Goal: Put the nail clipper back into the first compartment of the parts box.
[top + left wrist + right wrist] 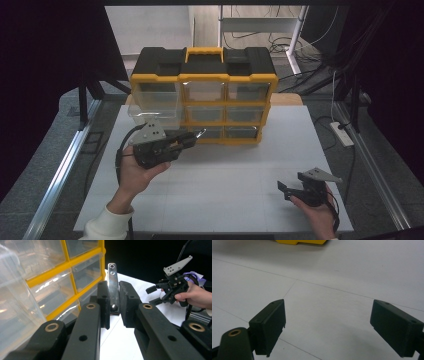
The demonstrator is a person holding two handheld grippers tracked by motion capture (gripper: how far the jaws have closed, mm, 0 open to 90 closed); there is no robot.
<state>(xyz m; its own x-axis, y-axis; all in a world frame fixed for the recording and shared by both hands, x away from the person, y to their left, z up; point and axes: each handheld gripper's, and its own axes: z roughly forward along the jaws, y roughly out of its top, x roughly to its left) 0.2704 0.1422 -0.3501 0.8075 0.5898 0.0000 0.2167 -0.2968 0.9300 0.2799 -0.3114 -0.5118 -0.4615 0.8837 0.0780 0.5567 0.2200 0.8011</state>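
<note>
A yellow and black drawer cabinet (202, 95) stands at the back of the white table, and its top left clear drawer (155, 102) is pulled out. My left gripper (191, 137) hovers just in front of the bottom row, right of that drawer, and is shut on a shiny metal nail clipper (113, 287). The clipper's (200, 133) tip points at the cabinet. In the left gripper view the open drawer (15, 302) looms at the left. My right gripper (285, 191) rests low at the near right, open, with bare table between its jaws (328, 325).
The white table top (225, 175) lies between the two grippers. Metal rails (60, 175) run along both sides of the table. A power strip (342, 134) and cables lie on the floor at the right. The right gripper (156, 293) shows far off in the left gripper view.
</note>
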